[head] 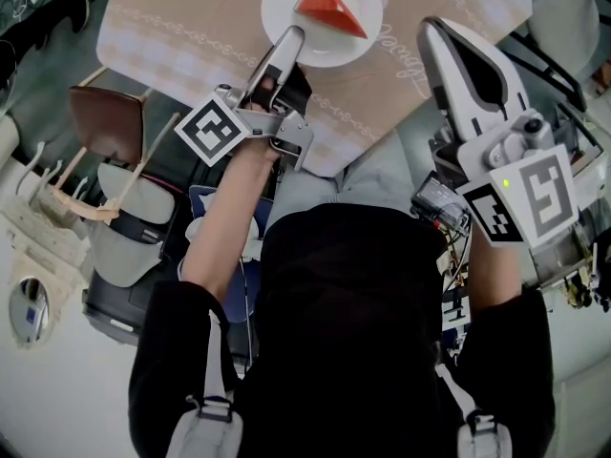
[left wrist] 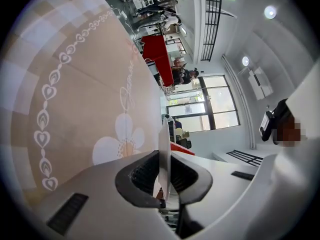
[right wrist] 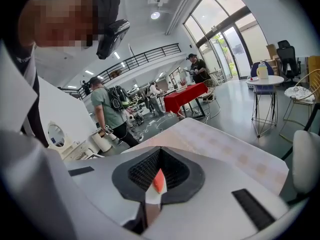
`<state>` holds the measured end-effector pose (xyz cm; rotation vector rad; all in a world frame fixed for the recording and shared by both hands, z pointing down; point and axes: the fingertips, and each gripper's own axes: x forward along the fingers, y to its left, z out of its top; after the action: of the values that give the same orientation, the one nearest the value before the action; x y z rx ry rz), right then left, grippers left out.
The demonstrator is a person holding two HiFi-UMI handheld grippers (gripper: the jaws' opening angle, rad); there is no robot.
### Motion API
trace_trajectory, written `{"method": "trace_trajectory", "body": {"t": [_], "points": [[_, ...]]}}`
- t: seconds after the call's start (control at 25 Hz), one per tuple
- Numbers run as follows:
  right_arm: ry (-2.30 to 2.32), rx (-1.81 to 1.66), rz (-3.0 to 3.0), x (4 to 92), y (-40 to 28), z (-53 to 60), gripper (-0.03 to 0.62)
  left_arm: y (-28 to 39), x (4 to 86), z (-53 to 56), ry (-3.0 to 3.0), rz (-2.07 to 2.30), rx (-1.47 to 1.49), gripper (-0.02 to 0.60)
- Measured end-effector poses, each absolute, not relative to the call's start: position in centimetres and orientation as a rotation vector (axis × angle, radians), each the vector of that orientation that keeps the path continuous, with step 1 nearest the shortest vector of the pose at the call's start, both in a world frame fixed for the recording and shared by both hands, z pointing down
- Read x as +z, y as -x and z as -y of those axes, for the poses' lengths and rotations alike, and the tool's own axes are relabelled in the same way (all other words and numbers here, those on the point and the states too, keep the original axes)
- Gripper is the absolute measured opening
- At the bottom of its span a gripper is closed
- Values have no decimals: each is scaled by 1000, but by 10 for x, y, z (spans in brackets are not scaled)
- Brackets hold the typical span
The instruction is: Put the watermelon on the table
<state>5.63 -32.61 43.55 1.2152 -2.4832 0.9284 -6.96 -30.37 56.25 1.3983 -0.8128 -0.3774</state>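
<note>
The left claw (head: 292, 38) pinches the rim of the plate (head: 275, 8). The watermelon (head: 329, 8) sits on that plate, over the table (head: 181, 36). It is hard to tell if the plate touches the table. The right claw (head: 431, 25) is pressed together and holds nothing. The step looks like setting down. Next, the plate must rest flat, and then the left claw can let go.

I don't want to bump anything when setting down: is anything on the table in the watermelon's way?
Nothing visible does. The left hand-held gripper grips the rim of the white plate carrying the watermelon slice, and the tablecloth around it lies bare. The patch directly under the plate is hidden.
</note>
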Motion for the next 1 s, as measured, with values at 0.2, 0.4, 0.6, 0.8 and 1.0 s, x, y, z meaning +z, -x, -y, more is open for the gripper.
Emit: {"method": "trace_trajectory", "body": {"t": [0.2,0.4,0.6,0.8,1.0], "points": [[-1210,945,2480,436,-55,329,12,68,568,306,-1374,809,-380,44],[-1201,974,2476,445,-56,336,12,65,578,312,-1378,808,-369,44],[-1176,999,2465,451,-54,336,12,65,594,307,-1351,821,-348,44],[-1171,1004,2465,453,-56,337,12,64,608,306,-1307,816,-352,44],[-1170,1013,2466,454,-58,336,12,65,613,305,-1310,829,-346,43]]}}
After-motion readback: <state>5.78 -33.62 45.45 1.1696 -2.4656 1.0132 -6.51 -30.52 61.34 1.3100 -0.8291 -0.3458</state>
